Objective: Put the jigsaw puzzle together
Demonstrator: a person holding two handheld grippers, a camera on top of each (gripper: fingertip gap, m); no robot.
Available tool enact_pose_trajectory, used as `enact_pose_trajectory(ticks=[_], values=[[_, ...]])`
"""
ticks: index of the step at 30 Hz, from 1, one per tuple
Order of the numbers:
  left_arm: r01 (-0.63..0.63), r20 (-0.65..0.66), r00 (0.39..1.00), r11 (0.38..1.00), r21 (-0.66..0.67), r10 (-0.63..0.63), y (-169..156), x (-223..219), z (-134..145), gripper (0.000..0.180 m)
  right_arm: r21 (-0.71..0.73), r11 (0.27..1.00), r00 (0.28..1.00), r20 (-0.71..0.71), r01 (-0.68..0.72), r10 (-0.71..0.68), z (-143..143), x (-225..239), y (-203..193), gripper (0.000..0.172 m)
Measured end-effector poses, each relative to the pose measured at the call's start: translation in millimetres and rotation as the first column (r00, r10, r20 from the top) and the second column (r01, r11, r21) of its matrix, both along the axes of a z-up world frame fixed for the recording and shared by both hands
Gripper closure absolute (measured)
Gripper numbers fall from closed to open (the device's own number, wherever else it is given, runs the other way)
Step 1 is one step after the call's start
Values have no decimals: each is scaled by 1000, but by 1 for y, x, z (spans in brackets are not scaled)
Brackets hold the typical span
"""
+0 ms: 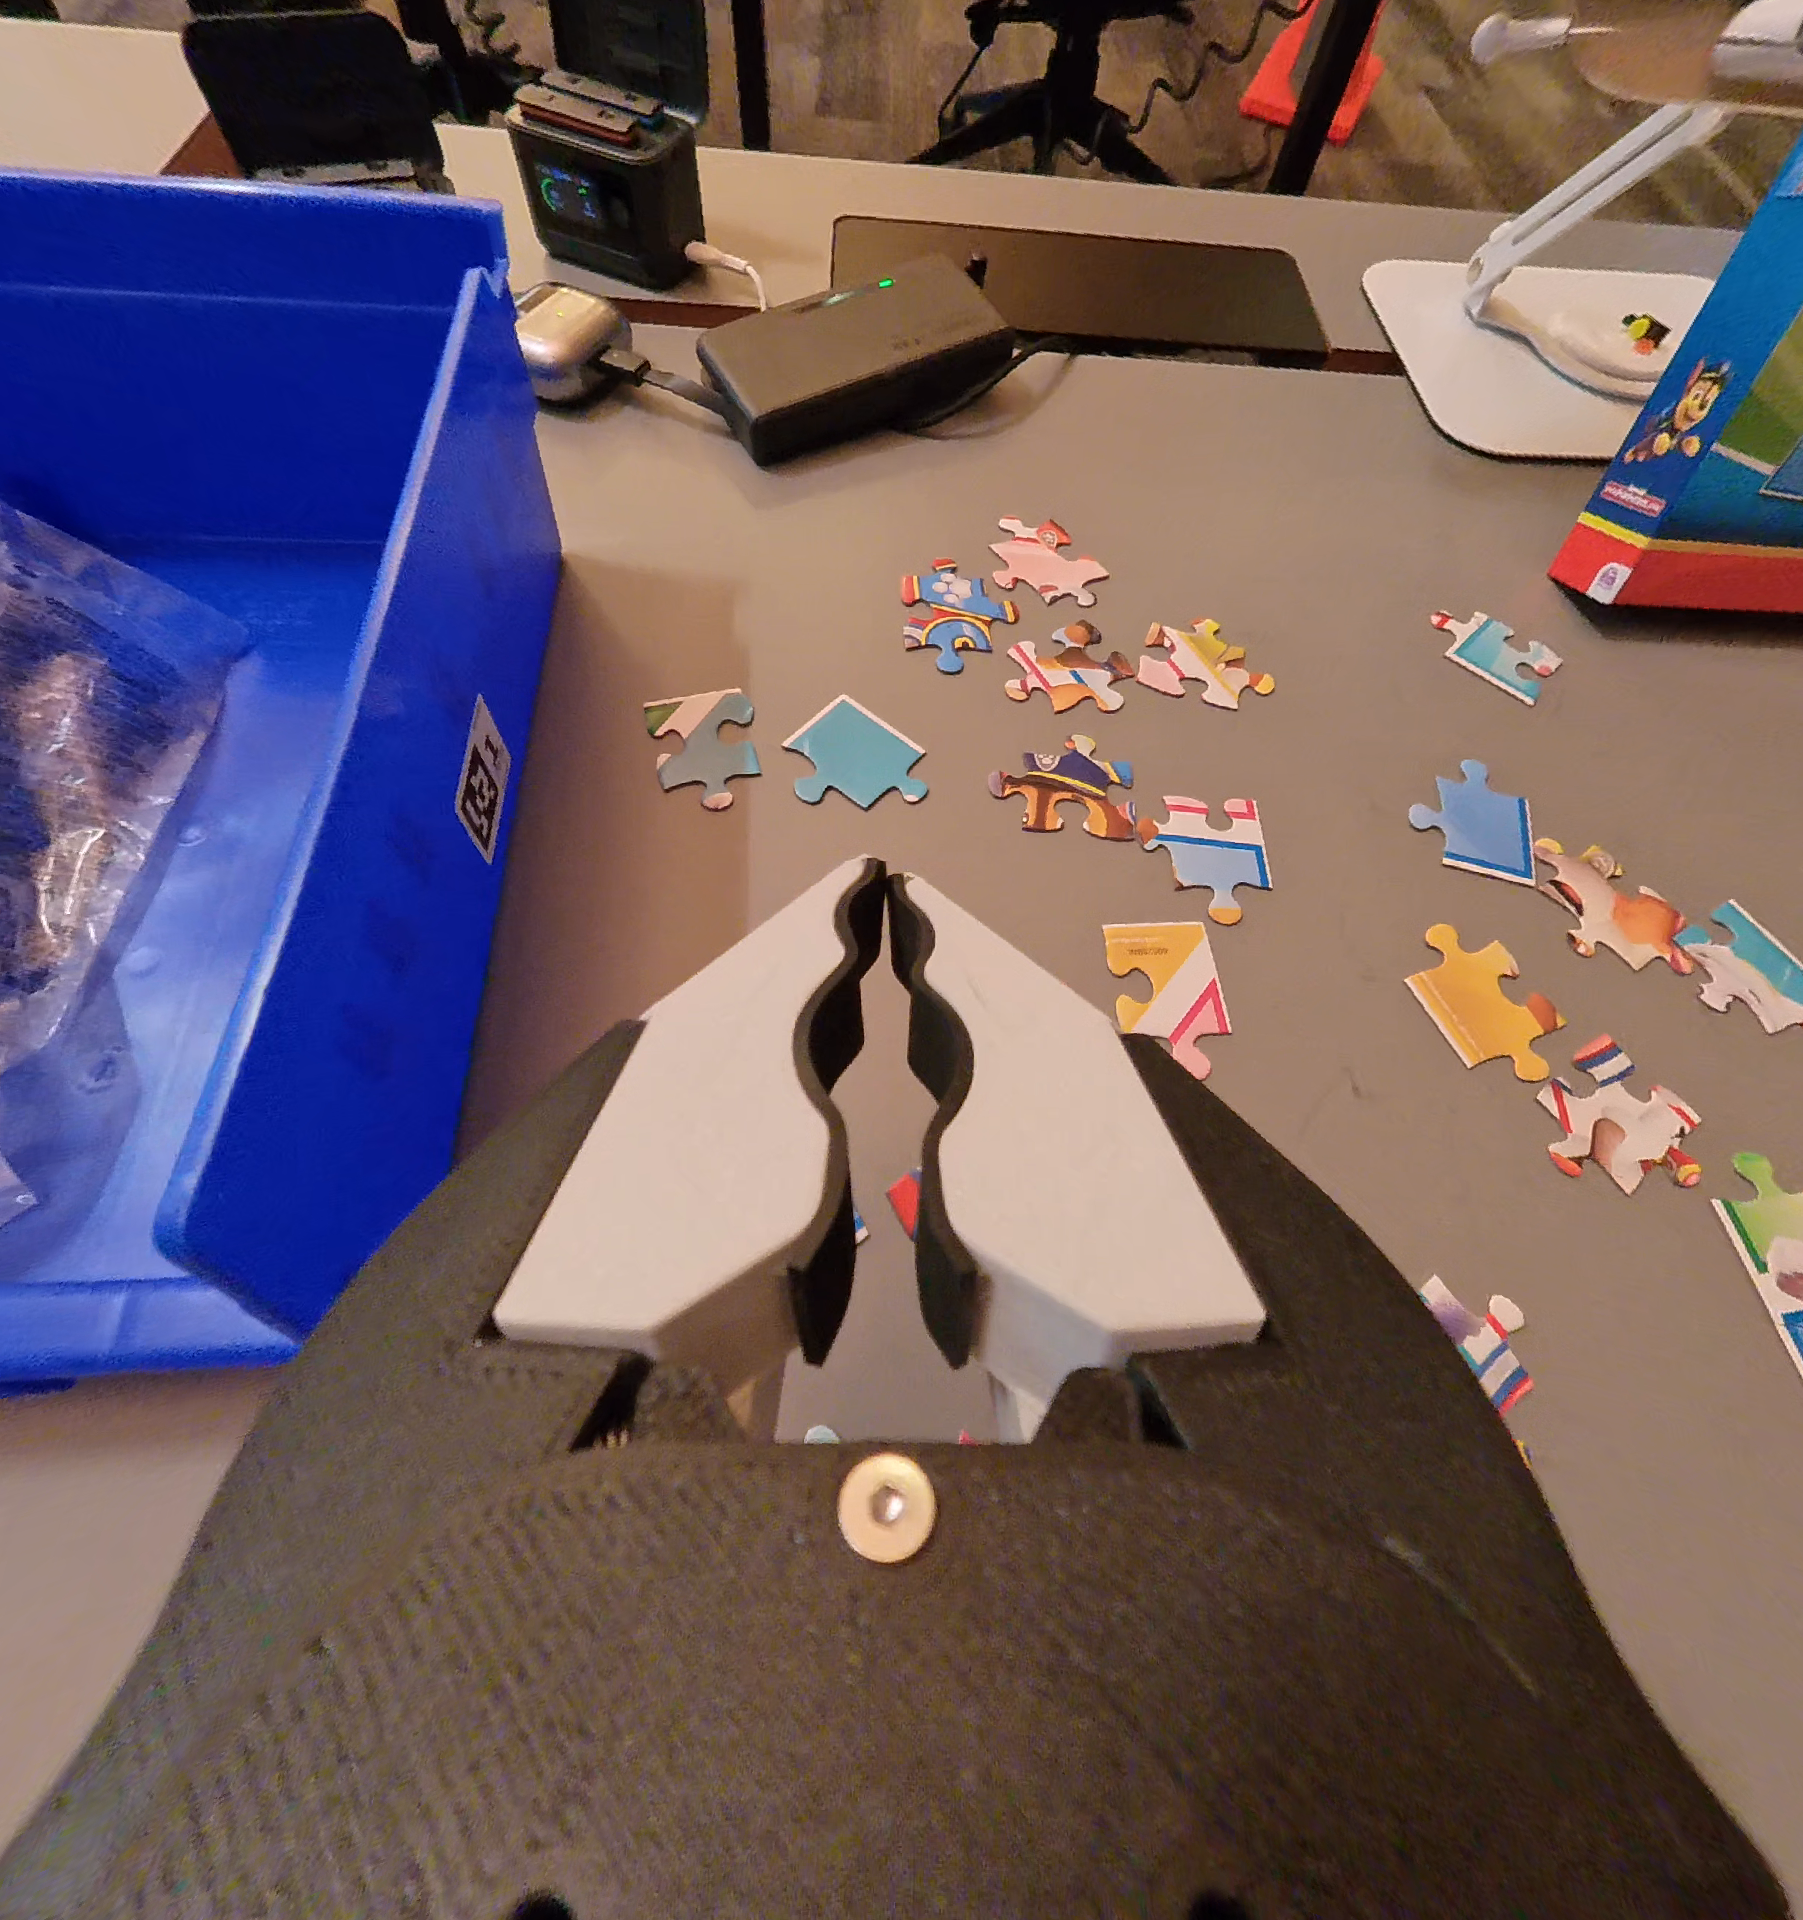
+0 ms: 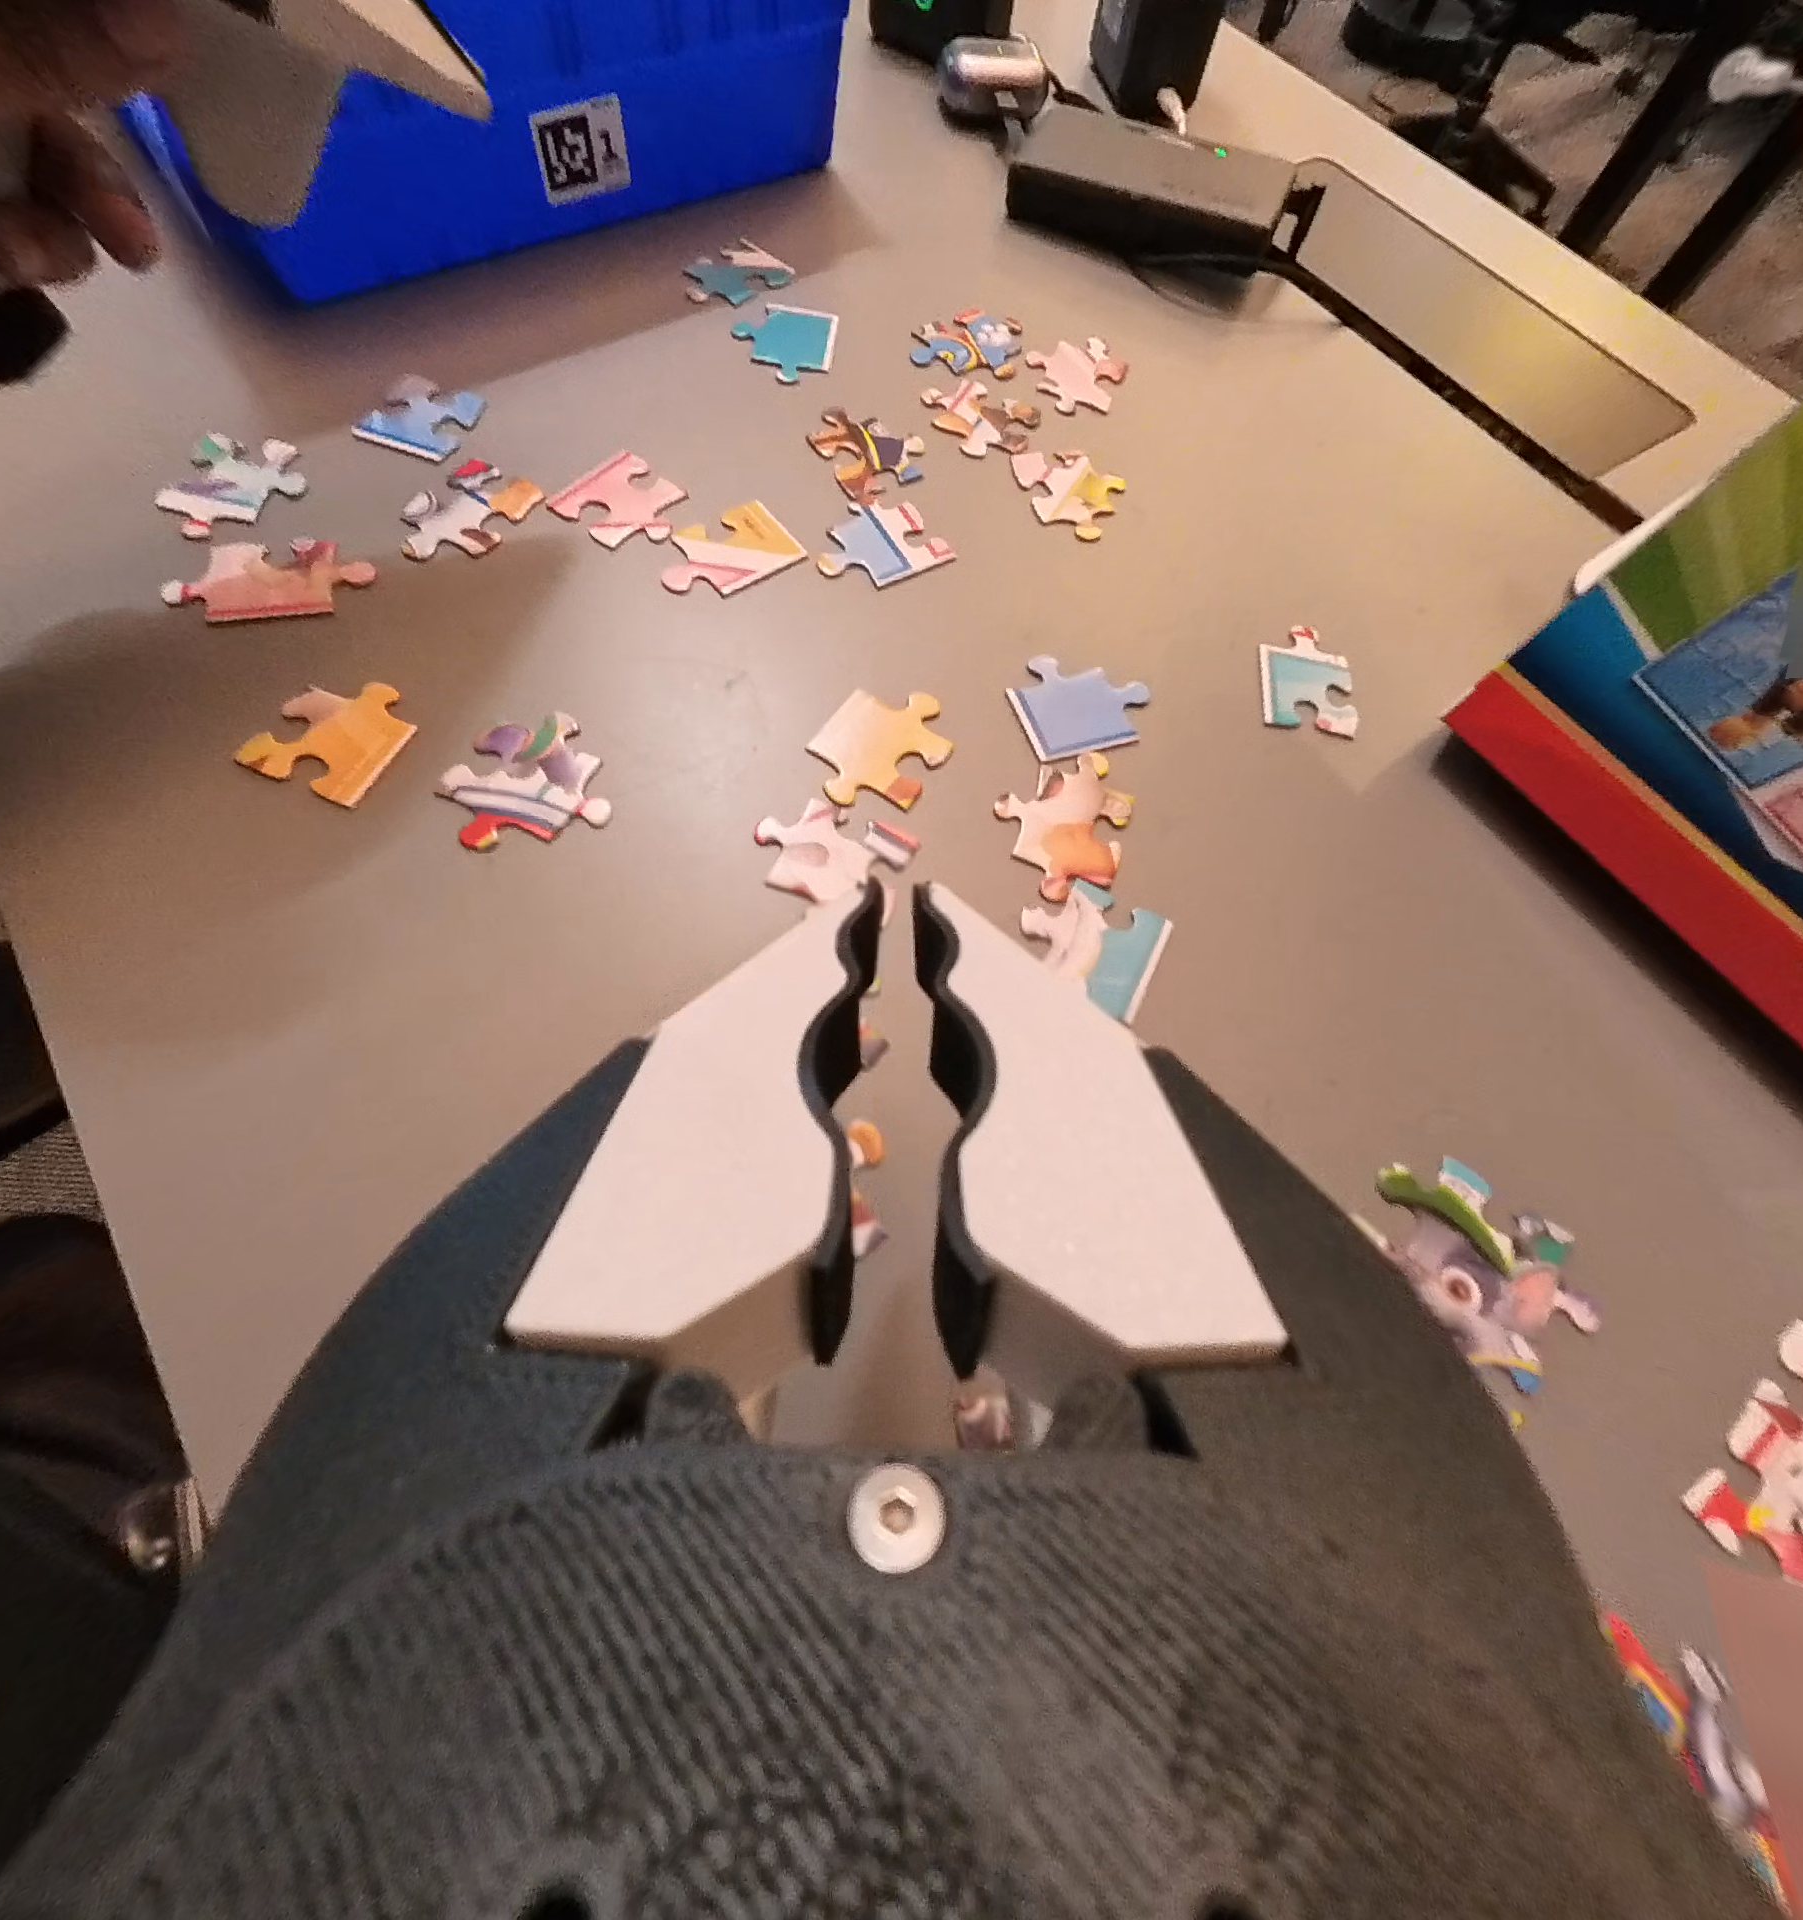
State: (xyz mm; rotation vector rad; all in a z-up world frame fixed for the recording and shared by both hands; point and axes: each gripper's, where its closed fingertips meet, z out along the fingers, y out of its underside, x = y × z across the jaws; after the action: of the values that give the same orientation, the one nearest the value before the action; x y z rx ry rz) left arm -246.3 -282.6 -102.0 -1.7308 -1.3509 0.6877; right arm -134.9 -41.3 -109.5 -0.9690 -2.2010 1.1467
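Many colourful puzzle pieces lie scattered on the grey table. My left gripper is shut with its tips together and nothing between them. It hovers above the table beside a blue bin, short of a teal piece. My right gripper is slightly open and empty. Its tips are just over a white piece, with a yellow piece beyond and a teal-and-white piece to the right. The left gripper, held by a hand, shows at the right wrist view's top left.
The blue bin holds a clear plastic bag. A puzzle box stands at the right and also shows in the right wrist view. A black power adapter, a charger case and a white stand base sit at the back. Tip to tip, the grippers are about 25 cm apart. My right gripper's tips are some 10 cm from the white piece. Seen from the left wrist view as well.
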Motion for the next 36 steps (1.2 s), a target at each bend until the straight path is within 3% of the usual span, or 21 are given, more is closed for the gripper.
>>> enact_pose_trajectory(ticks=[7, 11, 18, 22, 29, 36], values=[[-7, 0, 1000, 1000, -17, 7, 2, -9, -17, 180, -147, 972, 980, 53, -181, 191, 23, -33, -67, 148], [2, -12, 1000, 1000, -13, -2, -1, -12, -21, 180, -132, 951, 933, 195, -280, 302, -2, -84, -103, 149], [13, -22, 1000, 1000, -2, -13, -5, -14, -26, 180, 52, 959, 939, 225, -279, 261, -54, -180, -146, 129], [34, -39, 999, 999, 22, -33, -2, -14, -20, 180, 51, 965, 931, 283, -256, 232, -78, -188, -158, 121], [38, -52, 998, 995, 88, -33, -5, -13, -14, 180, 113, 953, 935, 253, -283, 248, -81, -183, -167, 127], [49, -74, 996, 993, 111, -41, -2, -11, -4, 180, 83, 957, 933, 260, -279, 250, -80, -180, -168, 132]])
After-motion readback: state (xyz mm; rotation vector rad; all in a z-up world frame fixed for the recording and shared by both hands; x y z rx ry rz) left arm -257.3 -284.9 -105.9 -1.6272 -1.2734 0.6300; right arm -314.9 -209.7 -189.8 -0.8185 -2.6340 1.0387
